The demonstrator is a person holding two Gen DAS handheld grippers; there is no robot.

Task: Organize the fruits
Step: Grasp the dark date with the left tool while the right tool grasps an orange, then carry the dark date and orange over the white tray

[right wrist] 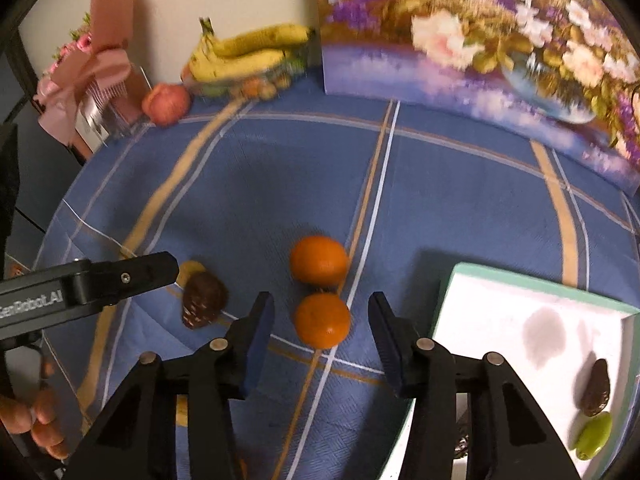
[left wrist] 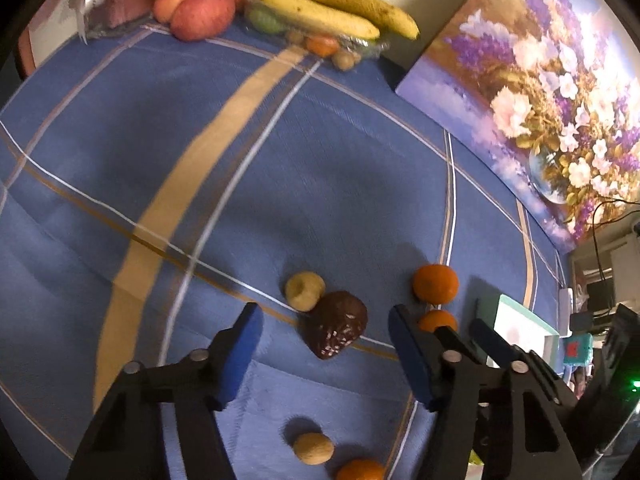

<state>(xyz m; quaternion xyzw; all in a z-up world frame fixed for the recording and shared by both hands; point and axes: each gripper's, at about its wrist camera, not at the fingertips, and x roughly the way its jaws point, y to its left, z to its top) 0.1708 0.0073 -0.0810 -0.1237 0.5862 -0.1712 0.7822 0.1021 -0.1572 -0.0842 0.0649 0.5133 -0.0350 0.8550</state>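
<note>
On the blue checked cloth [left wrist: 280, 160] a dark brown fruit [left wrist: 336, 326] lies between the fingers of my left gripper [left wrist: 324, 310], which is open with a gap on both sides. A small tan fruit [left wrist: 305, 291] touches the brown one from behind. My right gripper [right wrist: 321, 298] is open around the nearer orange [right wrist: 322, 322], its pads clear of it. A second orange [right wrist: 319, 260] sits just beyond. At the right a white tray with a teal rim [right wrist: 500, 280] holds a dark fruit [right wrist: 596, 388] and a green fruit [right wrist: 592, 436].
At the back wall stand a bunch of bananas [left wrist: 332, 4] on a dish of small fruits, apples [left wrist: 202, 14] and a pink wrapped bundle [right wrist: 96, 68]. A flower painting [left wrist: 540, 100] leans at the right. Another tan fruit [left wrist: 313, 448] and orange [left wrist: 360, 470] lie near me.
</note>
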